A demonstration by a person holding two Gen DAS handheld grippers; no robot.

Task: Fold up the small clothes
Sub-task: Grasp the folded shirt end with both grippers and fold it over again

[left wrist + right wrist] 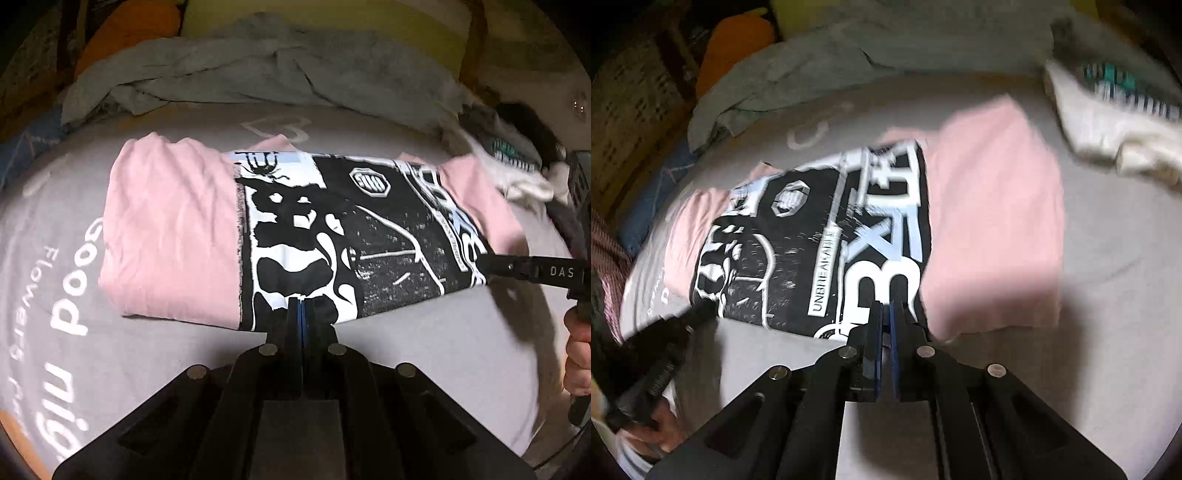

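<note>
A pink T-shirt with a large black-and-white print lies folded into a long strip on a grey bed sheet. My left gripper is shut, its tips at the shirt's near edge on the print; whether cloth is pinched is not clear. My right gripper is nearly shut at the shirt's near edge by the big white letters. It also shows in the left wrist view, its tips on the shirt's right end. The left gripper shows in the right wrist view at the shirt's left end.
A crumpled grey garment lies along the back of the bed. A white garment with a teal print lies at the back right. An orange cushion and a yellow pillow sit behind. The sheet carries white lettering at left.
</note>
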